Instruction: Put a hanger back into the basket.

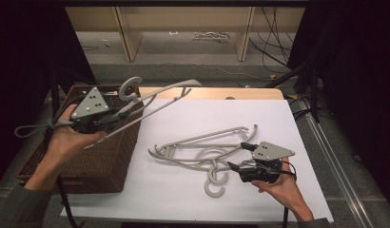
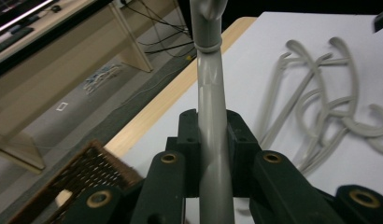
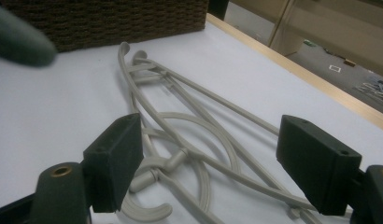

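My left gripper [image 1: 118,115] is shut on a grey plastic hanger [image 1: 160,95] and holds it in the air over the brown wicker basket [image 1: 88,161]. The hanger's hook curls up near the basket's far rim and its arms reach right over the table edge. In the left gripper view the hanger's neck [image 2: 210,116] runs up between the closed pads of the left gripper [image 2: 211,135]. A pile of grey hangers [image 1: 202,147] lies tangled on the white sheet. My right gripper [image 1: 238,156] stands open just right of the pile. In the right gripper view the hangers [image 3: 180,116] lie ahead of the right gripper [image 3: 213,163], untouched.
The white sheet [image 1: 183,199] covers the wooden table, whose far edge [image 1: 240,92] shows bare. The basket [image 3: 110,18] stands at the table's left side. Beyond the table are floor, wooden furniture legs [image 1: 126,33] and loose cables [image 1: 274,42]. A blurred sleeve [image 3: 17,42] shows at upper left.
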{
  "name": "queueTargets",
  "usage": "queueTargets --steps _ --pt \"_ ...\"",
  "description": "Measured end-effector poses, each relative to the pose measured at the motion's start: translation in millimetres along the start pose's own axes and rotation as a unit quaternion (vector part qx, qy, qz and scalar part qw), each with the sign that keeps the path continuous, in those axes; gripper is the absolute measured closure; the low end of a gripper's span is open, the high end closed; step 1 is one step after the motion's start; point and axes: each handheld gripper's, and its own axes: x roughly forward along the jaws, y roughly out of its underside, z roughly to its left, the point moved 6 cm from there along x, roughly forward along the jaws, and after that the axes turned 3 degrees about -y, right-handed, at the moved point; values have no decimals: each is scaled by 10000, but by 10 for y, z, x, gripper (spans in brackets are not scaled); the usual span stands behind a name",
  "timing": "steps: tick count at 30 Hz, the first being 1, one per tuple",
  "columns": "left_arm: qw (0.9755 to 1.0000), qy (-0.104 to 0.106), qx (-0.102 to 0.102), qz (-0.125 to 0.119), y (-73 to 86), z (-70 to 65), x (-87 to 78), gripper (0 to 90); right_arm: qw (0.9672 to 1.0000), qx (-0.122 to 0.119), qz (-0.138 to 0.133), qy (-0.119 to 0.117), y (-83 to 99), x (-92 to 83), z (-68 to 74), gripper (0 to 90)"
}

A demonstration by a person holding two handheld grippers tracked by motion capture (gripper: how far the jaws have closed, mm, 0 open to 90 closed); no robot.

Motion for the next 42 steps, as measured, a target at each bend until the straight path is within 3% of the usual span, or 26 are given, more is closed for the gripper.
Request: queueTargets --steps 5,18,32,42 --pt "9994 -291 -167 84 216 219 -65 792 10000 -17 56 -17 15 -4 16 238" --pt "9969 -705 -276 231 668 597 -193 791 10000 -6 55 -23 66 15 33 223" --pt "9938 -976 -377 368 977 815 -292 791 10000 9 88 3 101 19 22 225" --pt "9913 -1030 -684 458 1207 939 -308 791 9998 -22 173 -61 114 19 34 226"
